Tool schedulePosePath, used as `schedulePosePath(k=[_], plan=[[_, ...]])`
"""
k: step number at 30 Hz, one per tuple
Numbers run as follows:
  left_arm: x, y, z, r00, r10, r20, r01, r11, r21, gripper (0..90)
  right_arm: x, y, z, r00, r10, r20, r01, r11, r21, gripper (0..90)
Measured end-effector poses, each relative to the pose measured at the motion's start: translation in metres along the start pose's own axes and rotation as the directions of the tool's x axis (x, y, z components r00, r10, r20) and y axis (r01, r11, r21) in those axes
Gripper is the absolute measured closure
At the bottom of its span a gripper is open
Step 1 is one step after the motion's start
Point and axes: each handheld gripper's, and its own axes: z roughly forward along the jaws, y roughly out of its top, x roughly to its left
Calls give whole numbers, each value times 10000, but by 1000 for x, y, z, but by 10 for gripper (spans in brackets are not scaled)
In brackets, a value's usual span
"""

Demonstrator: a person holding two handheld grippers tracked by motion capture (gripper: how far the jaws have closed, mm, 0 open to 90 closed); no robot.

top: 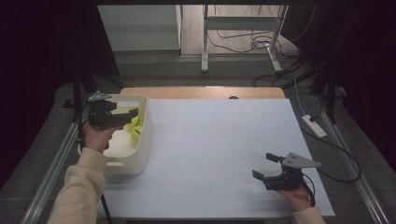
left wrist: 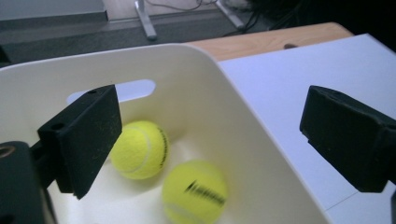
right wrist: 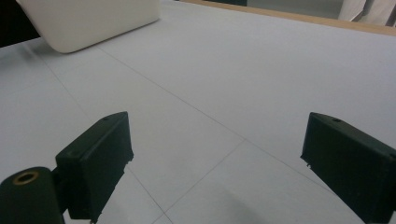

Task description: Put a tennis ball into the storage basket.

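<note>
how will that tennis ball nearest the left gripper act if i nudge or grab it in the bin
The tennis ball is round and lies loose on the bin's smooth floor, so a nudge would probably send it rolling into the second ball or a wall. Its fuzzy felt likely grips the pads well. It probably weighs little and gives slightly when squeezed.

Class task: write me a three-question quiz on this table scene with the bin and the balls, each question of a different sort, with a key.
1. How many tennis balls lie in the white bin?
2. True or false: the left tongs are shut on a ball.
3. Where do the right tongs hover? A) over the bin B) over the bare white table C) over the floor

Key
1. Two: one tennis ball farther back, one tennis ball nearer.
2. False: the jaws stand open above the bin, with nothing between them.
3. B
</note>
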Motion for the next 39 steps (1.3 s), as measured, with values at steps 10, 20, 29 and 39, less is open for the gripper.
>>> schedulePosePath(k=[10,20,29,39], plan=[[-23,3,-13,9932,749,887,-700,9959,-568,69,-2,0,1,10000,74,-44,-74,10000,-18,80],[-35,1,-14,9839,1058,1437,-951,9923,-796,68,-5,0,3,9994,275,-198,-277,9995,-131,81],[-54,-3,-16,9698,1431,1975,-1210,9854,-1200,73,-5,0,4,9993,240,-276,-243,9996,-113,80],[-81,-17,-28,9456,2142,2449,-1789,9710,-1583,71,-2,0,2,9997,129,-216,-130,9999,-75,81]])
